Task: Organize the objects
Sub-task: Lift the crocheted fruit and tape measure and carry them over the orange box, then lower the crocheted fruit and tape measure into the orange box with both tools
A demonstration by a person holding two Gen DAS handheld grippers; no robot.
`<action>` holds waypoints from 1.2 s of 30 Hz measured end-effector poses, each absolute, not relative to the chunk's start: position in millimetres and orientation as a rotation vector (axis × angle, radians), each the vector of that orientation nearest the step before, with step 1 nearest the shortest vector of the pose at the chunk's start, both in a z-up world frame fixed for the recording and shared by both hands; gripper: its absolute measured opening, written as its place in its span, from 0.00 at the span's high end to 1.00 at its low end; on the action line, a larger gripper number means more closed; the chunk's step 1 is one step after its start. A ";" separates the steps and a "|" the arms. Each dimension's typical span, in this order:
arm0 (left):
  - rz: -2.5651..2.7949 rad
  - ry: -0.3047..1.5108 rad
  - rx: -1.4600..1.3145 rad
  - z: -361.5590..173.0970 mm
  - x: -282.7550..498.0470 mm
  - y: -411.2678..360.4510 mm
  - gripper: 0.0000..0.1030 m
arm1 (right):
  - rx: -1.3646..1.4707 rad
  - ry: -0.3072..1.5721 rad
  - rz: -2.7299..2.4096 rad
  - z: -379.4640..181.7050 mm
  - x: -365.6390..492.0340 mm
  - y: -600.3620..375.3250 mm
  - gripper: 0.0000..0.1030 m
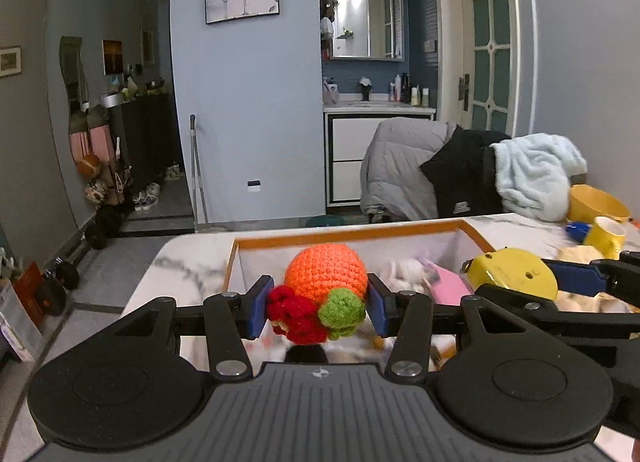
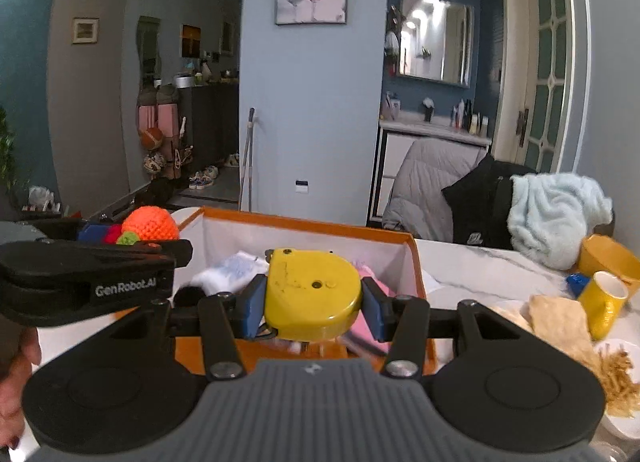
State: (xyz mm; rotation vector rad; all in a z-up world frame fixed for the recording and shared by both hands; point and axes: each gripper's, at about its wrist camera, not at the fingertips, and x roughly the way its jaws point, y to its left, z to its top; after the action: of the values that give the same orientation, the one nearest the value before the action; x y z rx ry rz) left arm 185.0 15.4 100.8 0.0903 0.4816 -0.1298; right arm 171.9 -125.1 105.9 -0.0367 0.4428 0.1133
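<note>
Both held. Left gripper [image 1: 320, 304] clamped on the crochet toy [image 1: 326, 276], pads on either side of the orange ball, red and green bobbles hanging in front. Soft yarn, light; it squashes, so grip across the ball's widest part. Right gripper [image 2: 314, 306] clamped on the yellow tape measure [image 2: 314, 294], flat sides between the pads. Hard, smooth shell, likely heavier, could slip. Orange box [image 2: 312, 224] lies just beyond and under both tongs.
</note>
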 end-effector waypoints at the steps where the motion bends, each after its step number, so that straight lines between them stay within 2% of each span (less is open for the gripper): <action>1: -0.123 0.489 0.097 99.3 194.8 12.5 0.45 | -0.028 0.456 0.111 105.5 183.5 -125.8 0.50; 13: -0.108 0.611 0.089 56.6 246.0 4.2 0.45 | -0.023 0.581 0.098 70.3 260.0 -136.7 0.50; 36: -0.103 0.650 0.105 42.3 255.3 -1.7 0.45 | -0.056 0.643 0.103 37.0 273.7 -135.3 0.50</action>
State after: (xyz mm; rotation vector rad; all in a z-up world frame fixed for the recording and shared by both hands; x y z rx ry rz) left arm 255.3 -1.7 42.3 0.1047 0.6504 -0.1032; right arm 273.7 -135.3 37.0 -0.0560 0.6429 0.1026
